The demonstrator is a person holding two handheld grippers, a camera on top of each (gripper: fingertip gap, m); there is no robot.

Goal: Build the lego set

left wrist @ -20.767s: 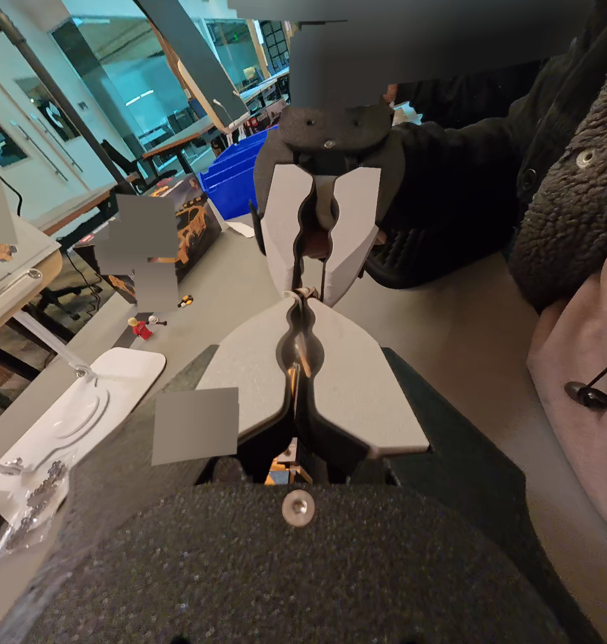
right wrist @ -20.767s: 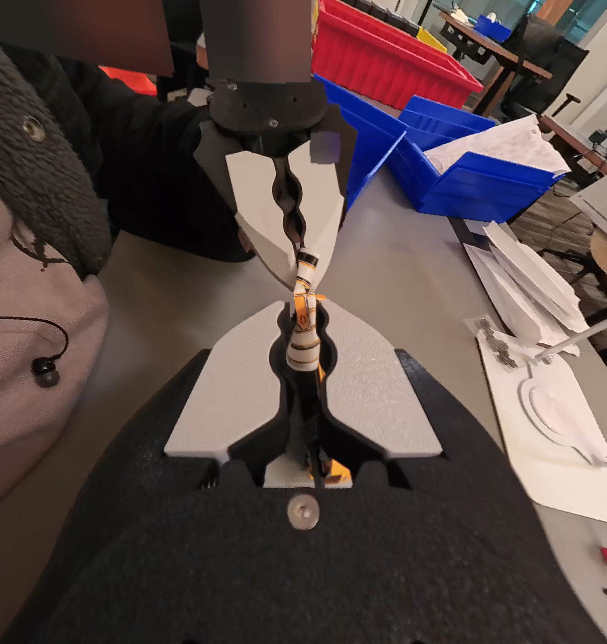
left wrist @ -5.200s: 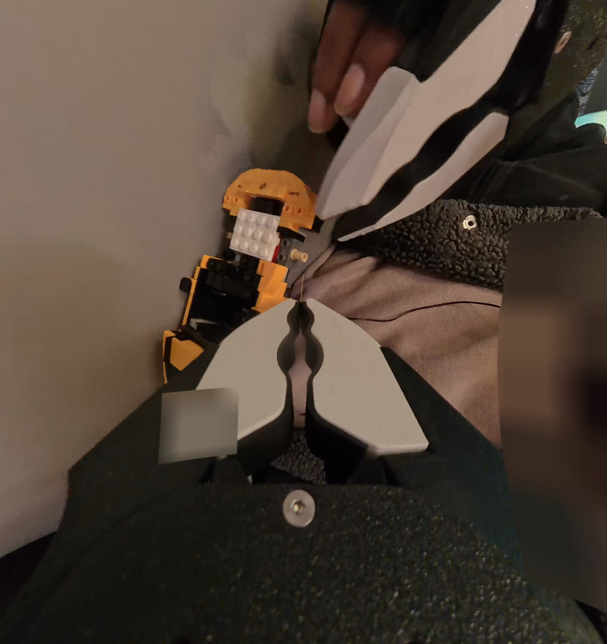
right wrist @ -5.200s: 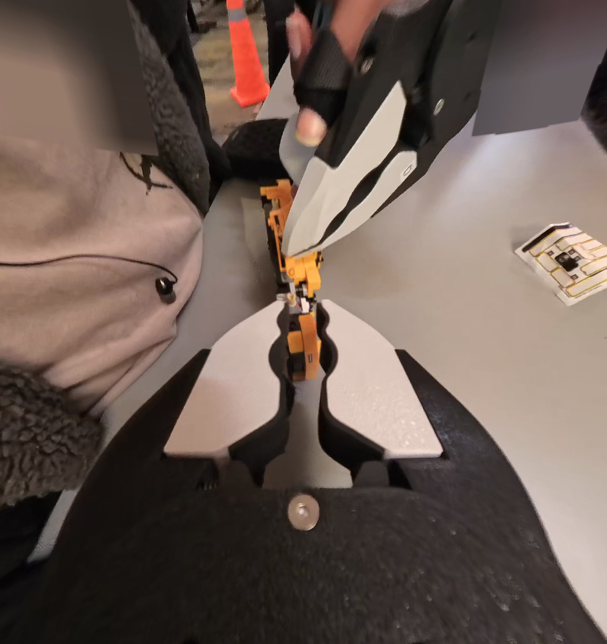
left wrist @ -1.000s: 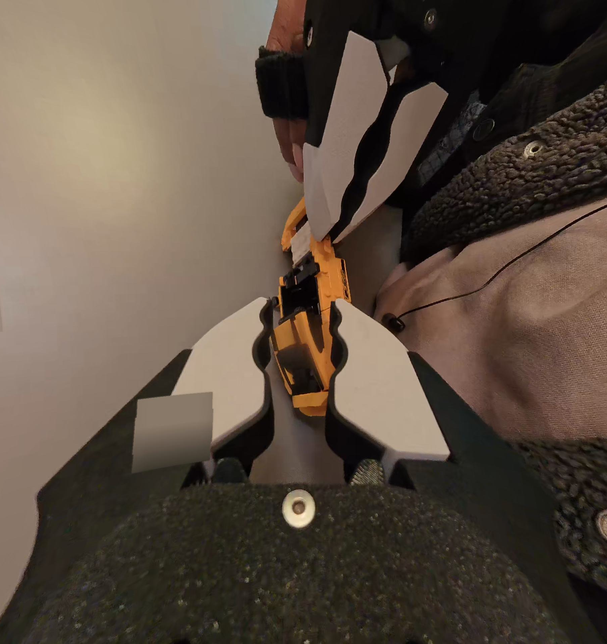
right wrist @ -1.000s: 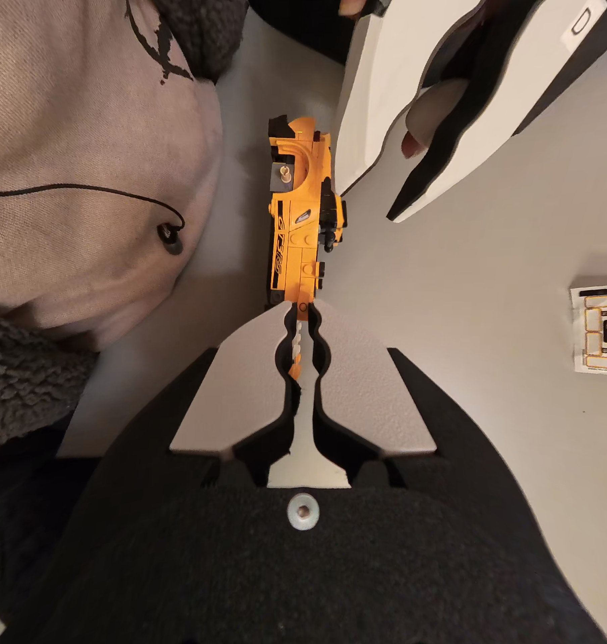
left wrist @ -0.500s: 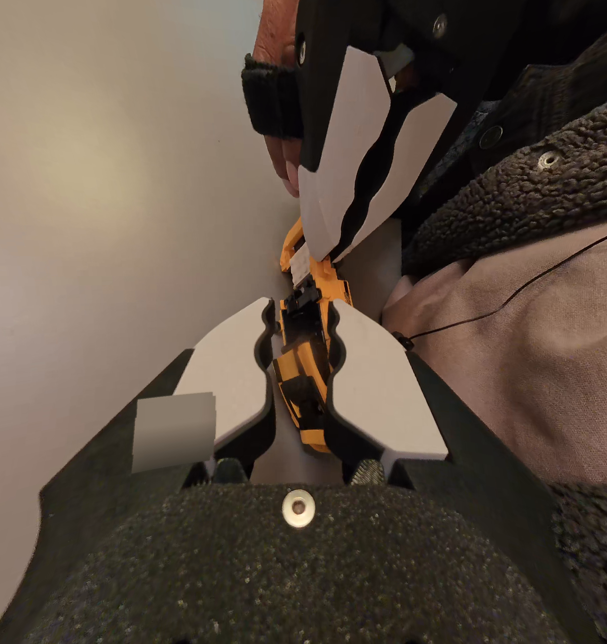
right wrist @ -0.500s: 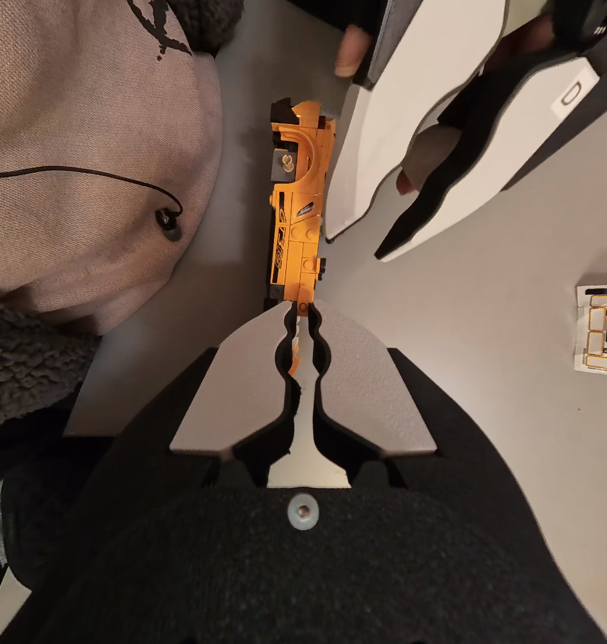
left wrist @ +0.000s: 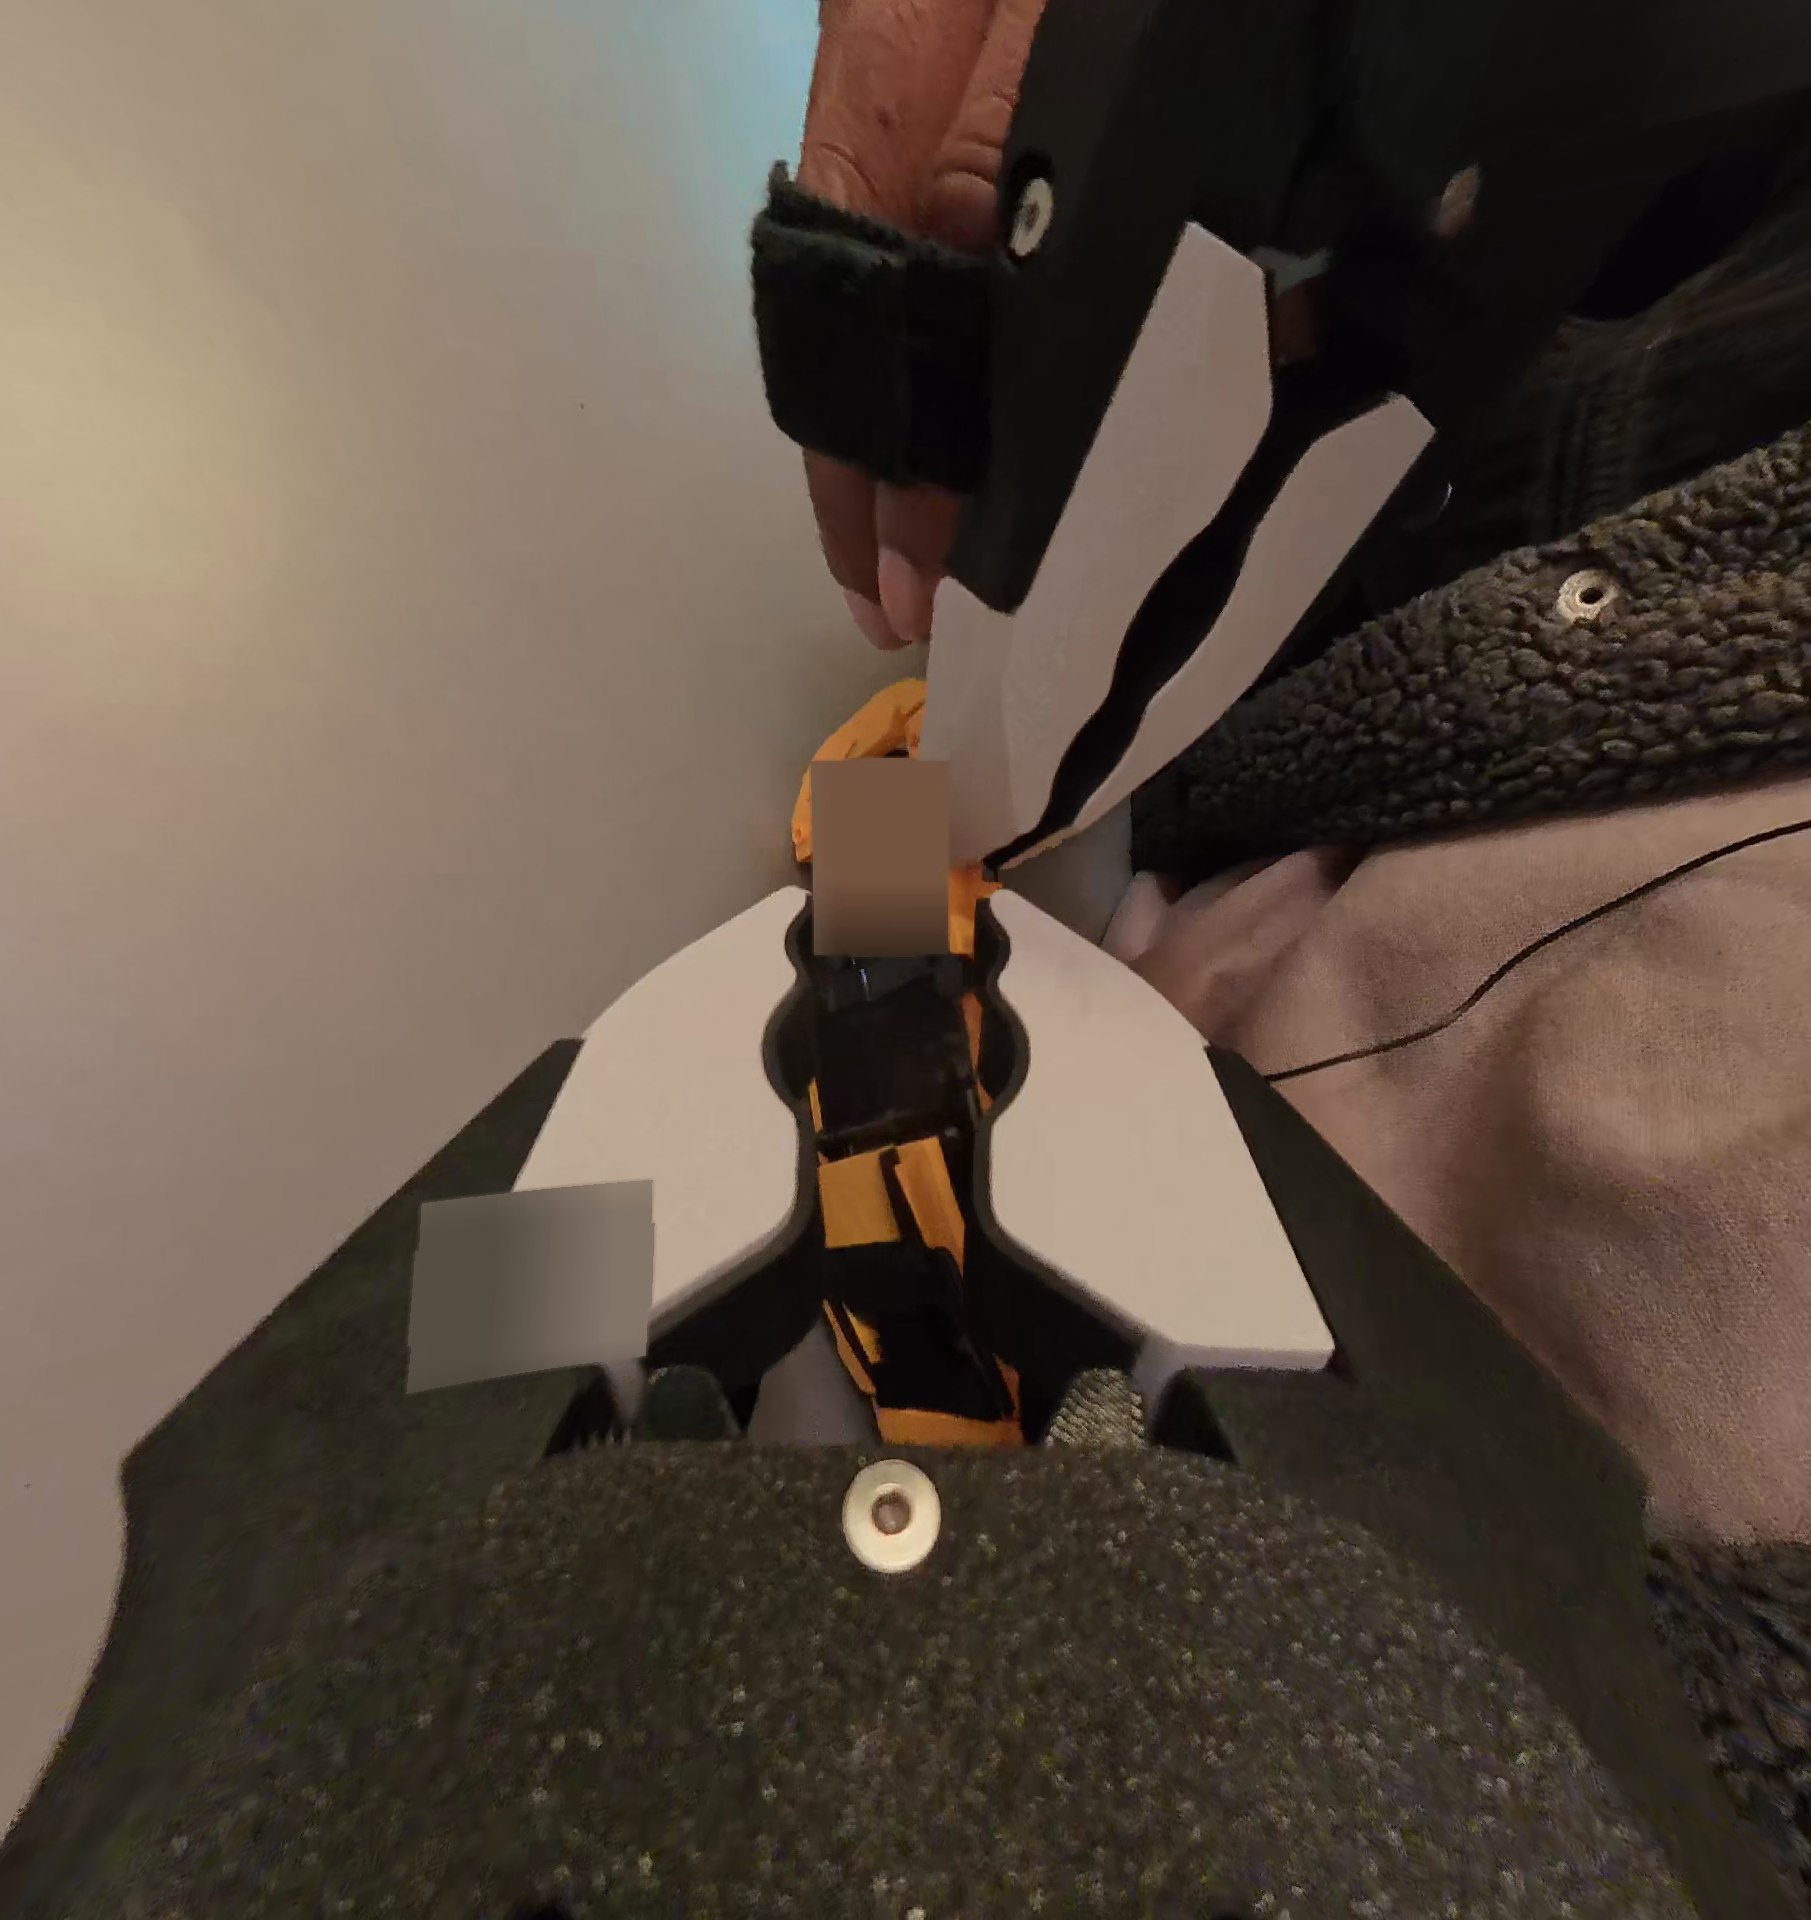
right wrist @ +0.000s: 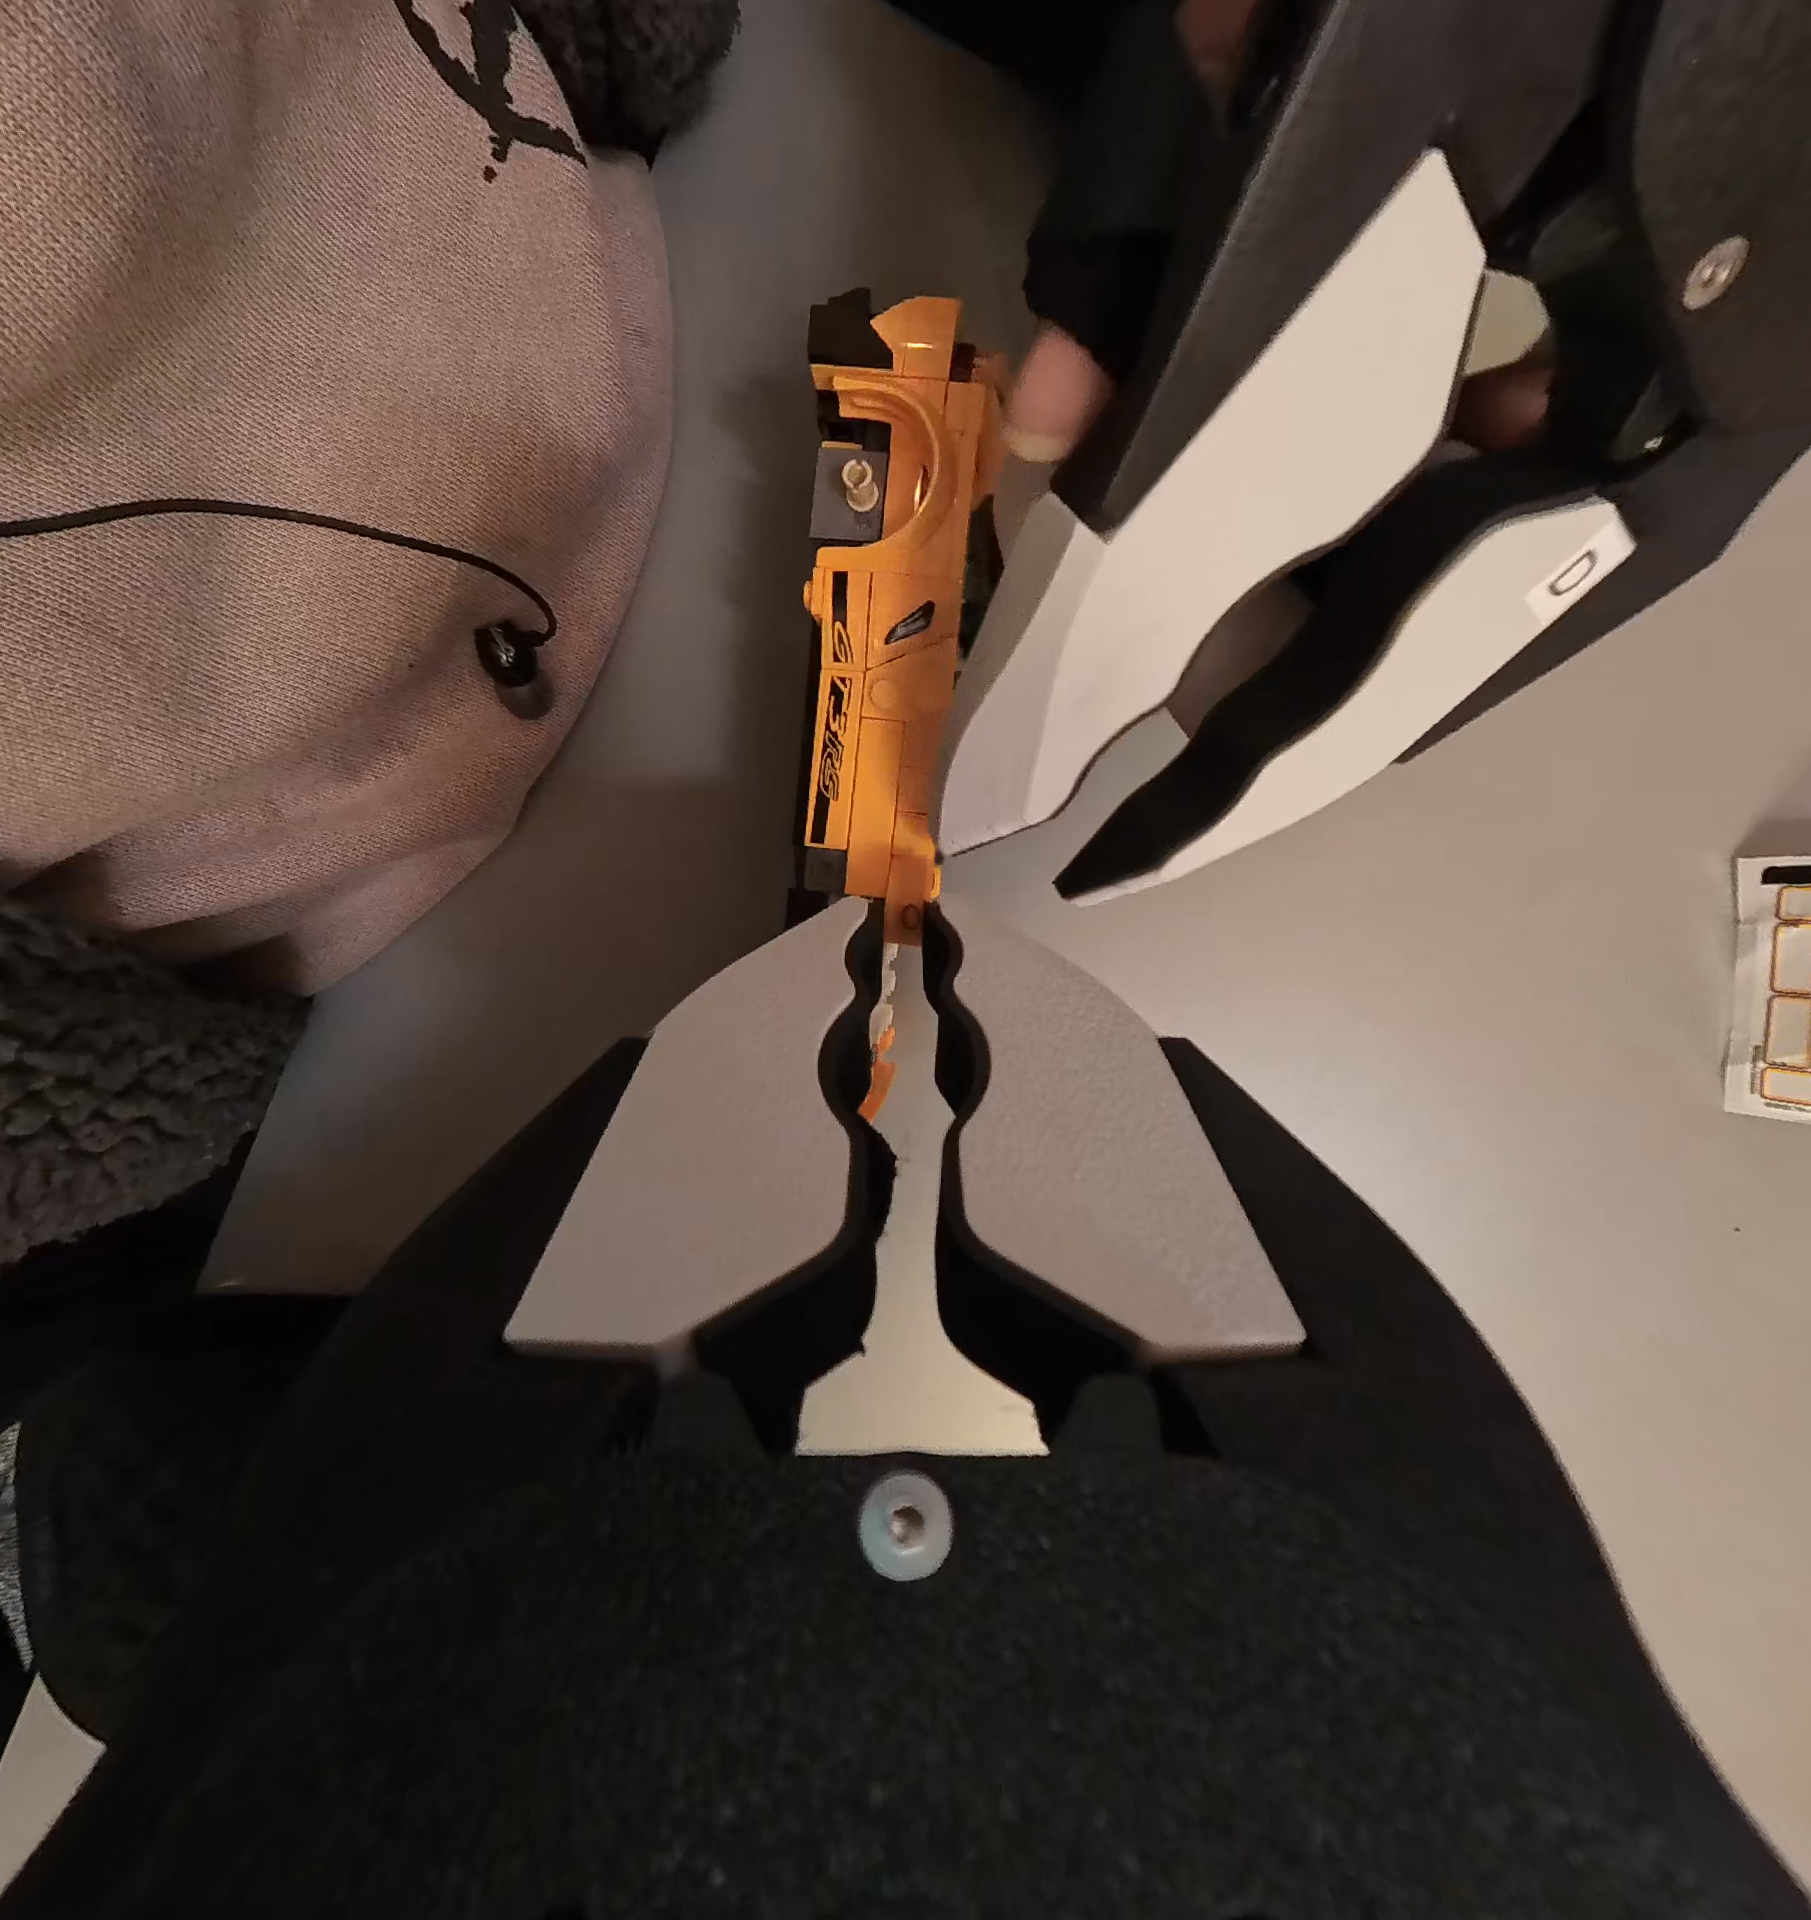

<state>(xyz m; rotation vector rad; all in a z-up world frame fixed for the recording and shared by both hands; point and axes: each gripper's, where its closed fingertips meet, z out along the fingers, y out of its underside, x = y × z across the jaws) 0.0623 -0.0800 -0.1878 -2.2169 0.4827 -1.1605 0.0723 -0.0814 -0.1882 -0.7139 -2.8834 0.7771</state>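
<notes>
- Your right gripper (right wrist: pixel 896 909) is drawn narrow and pinches a thin white-and-orange sticker strip (right wrist: pixel 883 1039) deep in its jaws. Its tips sit just at the near end of the orange lego car (right wrist: pixel 885 665).
- The car lies on its side on the grey table (right wrist: pixel 1400 1039), close to the edge by your sweatshirt (right wrist: pixel 257 520), with its printed flank facing up.
- Your left gripper (left wrist: pixel 896 899) has its jaws standing apart. From its own camera the car fills the gap, but the right wrist view shows the car beside the nearer finger, so treat it as braced, not clamped.
- A fingertip (right wrist: pixel 1052 410) of your left hand rests at the far end of the car — use it as a second stop.
- Before you press, make the brace firm. The car is narrow on its side and will likely roll or slide toward the table edge.
- Line the strip up with the panel edge first, and touch down one end only.
- Lay the rest down gradually and ease the pinch late — a strip this thin will probably curl or stick crooked if freed early.
- Leave the sticker sheet (right wrist: pixel 1805 987) where it is; it lies well apart on the right.
</notes>
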